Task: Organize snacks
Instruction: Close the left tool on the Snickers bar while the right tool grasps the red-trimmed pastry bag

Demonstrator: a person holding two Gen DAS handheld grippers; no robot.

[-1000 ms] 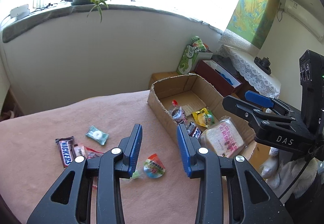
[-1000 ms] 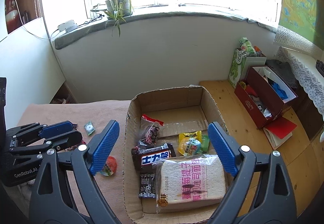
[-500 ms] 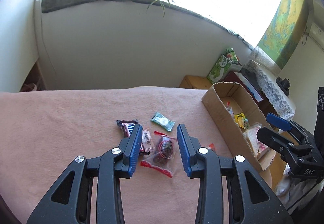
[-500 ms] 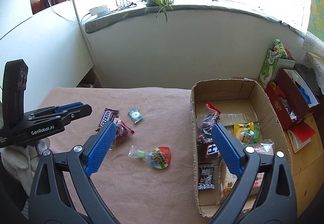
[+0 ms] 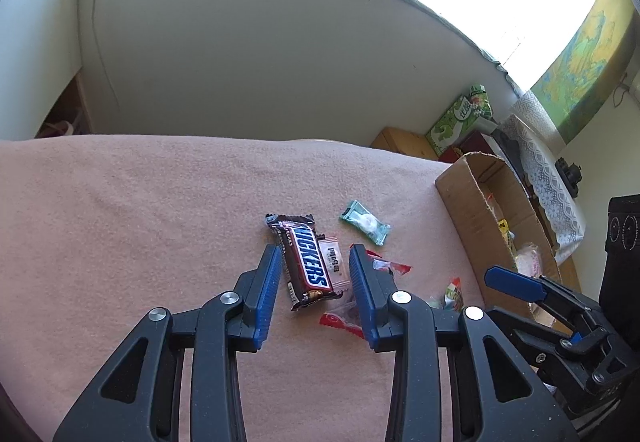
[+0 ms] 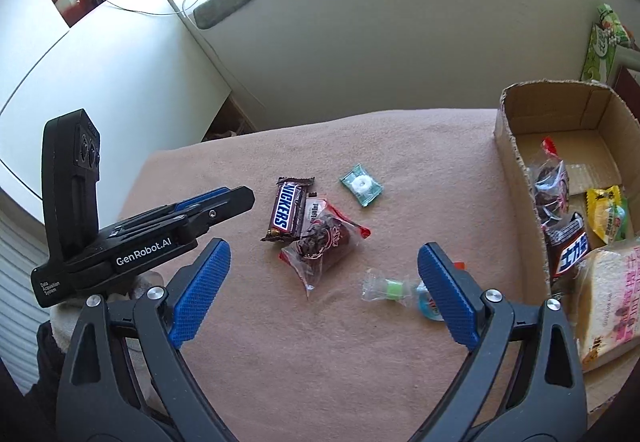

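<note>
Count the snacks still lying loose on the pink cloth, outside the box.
5. Snickers bar; small white packet beside it; clear bag of dark snacks, overlapping both; green mint packet, farther back; jelly cup, by the right gripper's finger. Something smaller may hide underneath.

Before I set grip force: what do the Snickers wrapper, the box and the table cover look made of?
Snickers wrapper: glossy plastic film, judging by the sheen and crimped ends. Box: matte brown corrugated cardboard, with ragged torn edges. Table cover: soft pink fabric, probably fleece or blanket, with a fuzzy, dull nap.
</note>
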